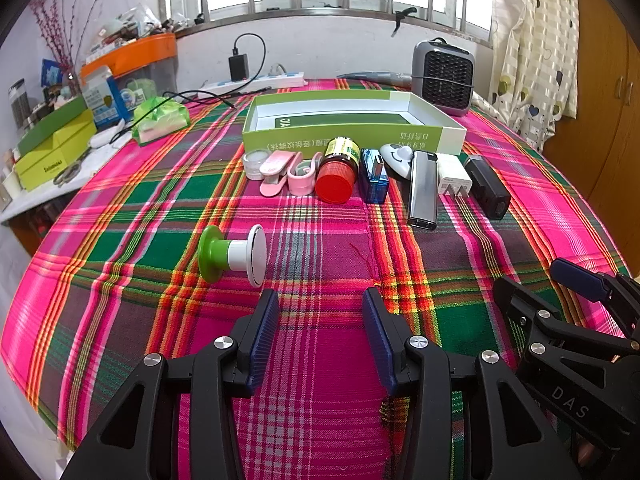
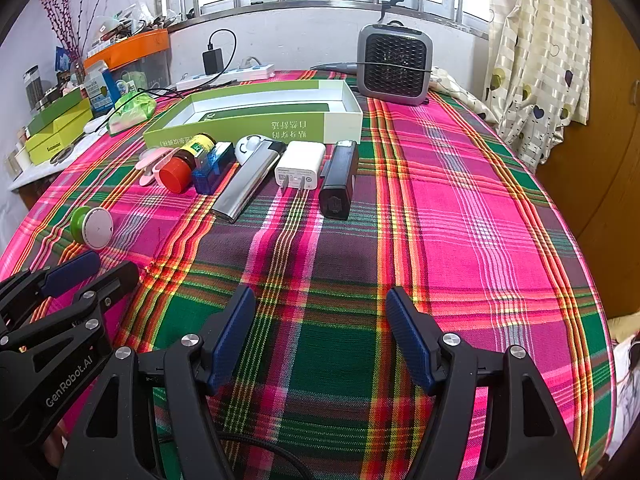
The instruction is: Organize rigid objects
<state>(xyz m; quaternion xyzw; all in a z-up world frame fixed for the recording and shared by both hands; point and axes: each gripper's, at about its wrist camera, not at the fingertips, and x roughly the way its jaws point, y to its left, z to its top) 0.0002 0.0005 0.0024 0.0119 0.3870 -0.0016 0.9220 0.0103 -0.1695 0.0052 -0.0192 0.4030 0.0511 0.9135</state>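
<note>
On the plaid-covered counter, nearest the left edge, a green-and-white stamp-like knob lies on its side, apart from the rest. Behind it, a row of small rigid things runs left to right along the front wall of an open green-and-white box toward the far edge: a clear little jar, two pink clips, a brown bottle with a red cap, a blue translucent block, a white round piece, a silver bar, a white charger plug and a black block.

The left gripper hovers over bare cloth, jaws spread wide, holding nothing. The right gripper likewise stands wide apart and empty.
</note>
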